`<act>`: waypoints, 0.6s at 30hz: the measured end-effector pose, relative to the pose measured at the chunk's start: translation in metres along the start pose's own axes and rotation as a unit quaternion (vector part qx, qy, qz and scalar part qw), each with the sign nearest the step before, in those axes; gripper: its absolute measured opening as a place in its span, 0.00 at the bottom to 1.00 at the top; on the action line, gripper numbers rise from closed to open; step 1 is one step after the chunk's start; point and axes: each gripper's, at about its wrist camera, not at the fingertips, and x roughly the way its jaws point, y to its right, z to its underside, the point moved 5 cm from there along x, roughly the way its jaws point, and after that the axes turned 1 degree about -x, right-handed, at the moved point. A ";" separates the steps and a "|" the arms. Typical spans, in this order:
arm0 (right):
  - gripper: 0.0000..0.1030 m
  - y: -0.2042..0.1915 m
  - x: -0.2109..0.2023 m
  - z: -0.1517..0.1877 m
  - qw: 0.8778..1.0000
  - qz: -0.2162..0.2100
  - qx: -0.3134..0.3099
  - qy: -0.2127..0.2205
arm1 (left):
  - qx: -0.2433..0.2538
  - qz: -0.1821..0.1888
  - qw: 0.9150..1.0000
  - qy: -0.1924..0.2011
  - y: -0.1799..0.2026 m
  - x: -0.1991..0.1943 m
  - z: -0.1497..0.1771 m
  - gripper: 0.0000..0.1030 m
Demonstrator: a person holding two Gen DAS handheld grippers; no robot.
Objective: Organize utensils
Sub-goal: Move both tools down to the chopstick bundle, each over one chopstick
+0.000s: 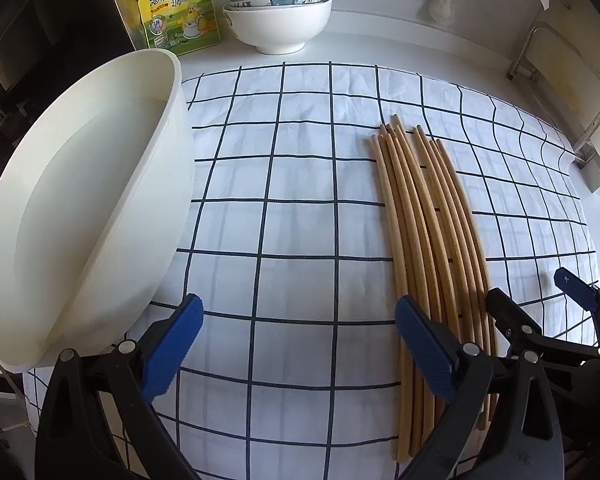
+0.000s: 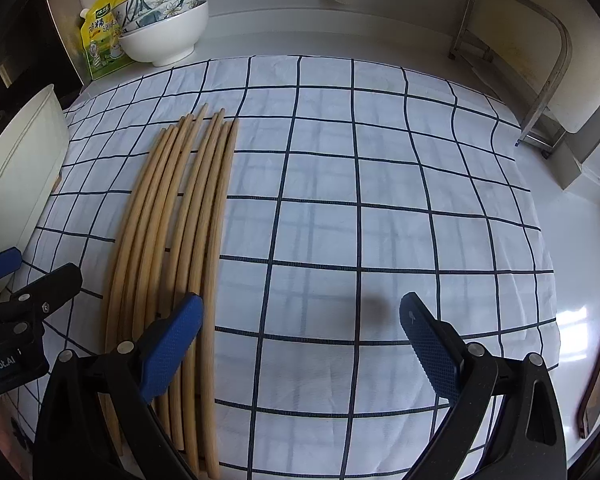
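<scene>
Left wrist view: smooth round wooden chopsticks (image 1: 428, 248) on gridded cloth (image 1: 284, 220), left gripper (image 1: 300, 344) and right gripper (image 2: 300, 344) both gaping.

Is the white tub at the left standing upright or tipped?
Tipped. The white tub lies on its side on the checked cloth, its empty inside showing, with the chopsticks lying outside it.

Chopsticks (image 1: 428, 248) are lying bunched on the cloth (image 1: 280, 184), right of the tub (image 1: 80, 208); stacked bowls (image 1: 276, 12) are sitting behind the cloth, the pouch (image 1: 178, 12) standing left of them.
</scene>
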 end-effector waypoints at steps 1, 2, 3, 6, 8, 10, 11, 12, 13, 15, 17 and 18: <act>0.92 -0.001 0.002 -0.001 1.000 0.000 -0.001 -0.002 | 0.000 -0.001 1.000 0.000 0.000 0.000 0.000 0.92; 0.92 -0.002 0.004 0.000 1.000 0.004 -0.005 -0.005 | 0.000 -0.002 1.000 0.000 0.001 0.000 0.001 0.92; 0.92 -0.003 0.006 -0.001 1.000 0.004 -0.007 -0.005 | 0.000 -0.003 1.000 0.000 0.001 0.000 0.000 0.92; 0.91 0.001 0.006 -0.004 1.000 0.008 -0.007 -0.001 | 0.003 -0.003 1.000 -0.003 0.005 0.002 0.003 0.92; 0.92 0.006 0.007 -0.004 1.000 0.009 -0.003 0.000 | 0.005 -0.002 1.000 -0.007 0.008 0.003 0.003 0.92; 0.92 0.011 0.007 -0.004 1.000 0.009 0.000 -0.001 | 0.007 -0.003 1.000 -0.009 0.011 0.006 0.003 0.92; 0.92 0.014 0.007 -0.004 1.000 0.009 0.002 -0.001 | 0.010 -0.006 1.000 -0.011 0.013 0.008 0.003 0.92; 0.92 0.017 0.007 -0.003 1.000 0.008 0.004 -0.001 | 0.012 -0.009 1.000 -0.013 0.013 0.010 0.002 0.92; 0.92 0.018 0.007 -0.003 1.000 0.008 0.005 -0.002 | 0.014 -0.009 1.000 -0.013 0.014 0.011 0.002 0.92; 0.92 0.021 0.006 -0.002 1.000 0.007 0.006 -0.002 | 0.013 -0.008 1.000 -0.011 0.016 0.011 0.002 0.92; 0.92 0.022 0.006 -0.001 1.000 0.005 0.006 -0.001 | 0.015 -0.007 1.000 -0.012 0.018 0.012 0.002 0.92; 0.91 0.022 0.006 -0.001 1.000 0.005 0.006 -0.001 | 0.016 -0.008 1.000 -0.012 0.019 0.013 0.001 0.92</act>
